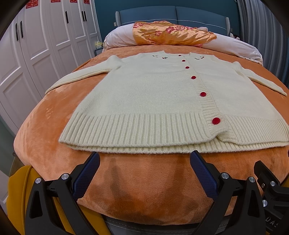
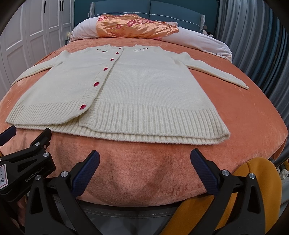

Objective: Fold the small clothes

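A cream knit cardigan [image 1: 144, 94] with red buttons [image 1: 216, 120] lies flat and spread out on the orange blanket, both sleeves out to the sides. It also shows in the right wrist view [image 2: 144, 86]. My left gripper [image 1: 144, 159] is open and empty, just short of the ribbed hem near its left-middle. My right gripper [image 2: 144, 157] is open and empty, just short of the hem on the right half. The left gripper's body shows at the left edge of the right wrist view [image 2: 27, 162].
The orange blanket [image 1: 54, 126] covers a bed with a blue headboard [image 1: 171, 16]. A rolled white duvet [image 1: 240, 47] and an orange floral satin cloth [image 1: 171, 34] lie at the far end. White wardrobe doors [image 1: 36, 45] stand at left, grey curtains [image 2: 261, 45] at right.
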A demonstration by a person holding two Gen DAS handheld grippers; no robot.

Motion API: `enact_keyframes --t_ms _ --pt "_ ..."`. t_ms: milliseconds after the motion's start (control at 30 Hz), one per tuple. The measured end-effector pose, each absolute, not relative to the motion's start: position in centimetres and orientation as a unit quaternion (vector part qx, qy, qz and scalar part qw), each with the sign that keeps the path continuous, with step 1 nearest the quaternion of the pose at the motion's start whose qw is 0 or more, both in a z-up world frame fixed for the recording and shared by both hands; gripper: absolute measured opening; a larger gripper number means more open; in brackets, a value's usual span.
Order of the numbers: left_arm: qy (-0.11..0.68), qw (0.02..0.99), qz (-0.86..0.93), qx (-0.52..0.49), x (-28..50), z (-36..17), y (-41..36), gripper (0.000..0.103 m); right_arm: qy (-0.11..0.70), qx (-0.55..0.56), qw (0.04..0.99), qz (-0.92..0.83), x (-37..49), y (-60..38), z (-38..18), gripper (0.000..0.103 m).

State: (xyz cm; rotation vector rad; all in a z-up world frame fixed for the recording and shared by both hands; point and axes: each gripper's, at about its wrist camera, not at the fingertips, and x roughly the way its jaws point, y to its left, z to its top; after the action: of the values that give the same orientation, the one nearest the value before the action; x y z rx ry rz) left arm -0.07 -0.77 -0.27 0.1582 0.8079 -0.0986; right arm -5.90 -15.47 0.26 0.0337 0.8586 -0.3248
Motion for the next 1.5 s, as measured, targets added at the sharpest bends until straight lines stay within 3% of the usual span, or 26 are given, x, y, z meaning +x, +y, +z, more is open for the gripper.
enact_keyframes --t_ms 1133,1500 --pt "0.391 0.917 -0.044 0.071 -0.1 0.0 -0.7 0.098 0.414 0.023 0.897 -0.154 -5.9 -15.4 0.5 0.098" --pt "0.415 0.907 -0.072 -0.002 2.4 2.0 1.9 0.098 0.396 0.121 0.894 -0.173 -2.5 -27.9 3.0 0.098"
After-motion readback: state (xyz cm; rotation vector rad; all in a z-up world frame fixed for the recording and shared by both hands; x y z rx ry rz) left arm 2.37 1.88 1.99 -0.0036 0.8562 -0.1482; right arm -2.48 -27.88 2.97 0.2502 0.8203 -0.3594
